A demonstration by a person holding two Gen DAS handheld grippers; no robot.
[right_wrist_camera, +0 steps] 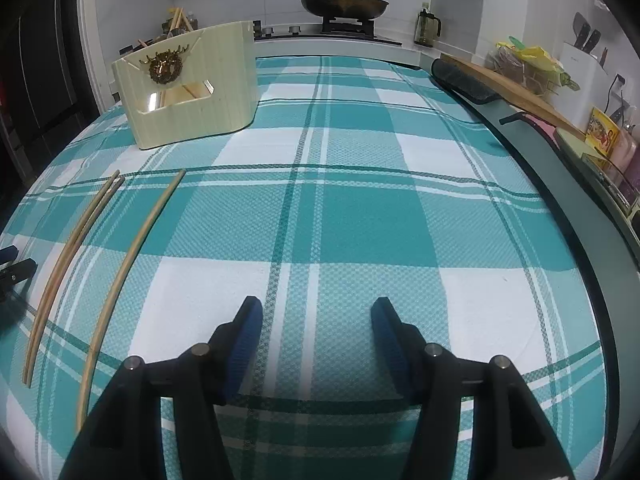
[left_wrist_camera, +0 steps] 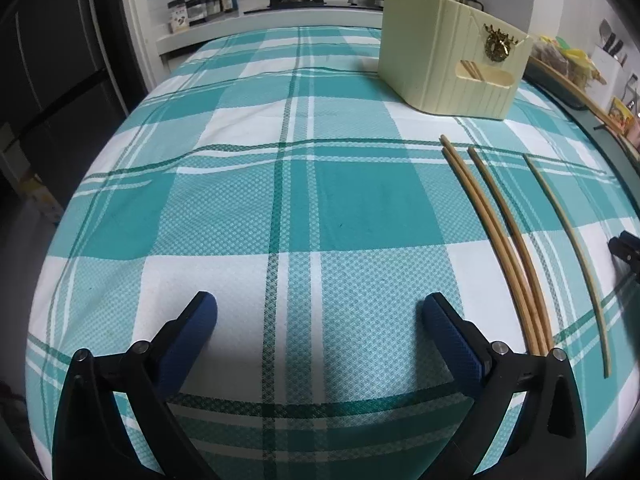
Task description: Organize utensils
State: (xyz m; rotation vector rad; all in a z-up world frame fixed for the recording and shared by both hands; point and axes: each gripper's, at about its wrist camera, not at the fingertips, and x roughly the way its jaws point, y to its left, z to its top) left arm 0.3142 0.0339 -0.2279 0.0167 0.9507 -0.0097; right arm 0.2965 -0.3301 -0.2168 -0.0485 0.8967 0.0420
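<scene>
Several wooden chopsticks [left_wrist_camera: 524,288] lie lengthwise on the teal plaid tablecloth [left_wrist_camera: 320,200], right of my left gripper [left_wrist_camera: 320,308]. That gripper is open wide over bare cloth with nothing between its fingers. A cream utensil holder [left_wrist_camera: 448,60] with a gold emblem stands at the far right, with chopsticks showing in it. In the right wrist view the chopsticks [right_wrist_camera: 120,284] lie to the left of my right gripper [right_wrist_camera: 316,312], which is open and empty. The holder [right_wrist_camera: 224,92] stands at the far left. Each gripper shows at the edge of the other's view [left_wrist_camera: 626,248] [right_wrist_camera: 12,268].
A lidded wok [right_wrist_camera: 344,4] sits on the stove beyond the table. Bottles and jars [left_wrist_camera: 208,0] line the back counter. A wooden board [right_wrist_camera: 512,84] and packets run along the right-hand counter. The table's dark right edge [right_wrist_camera: 560,184] curves past my right gripper.
</scene>
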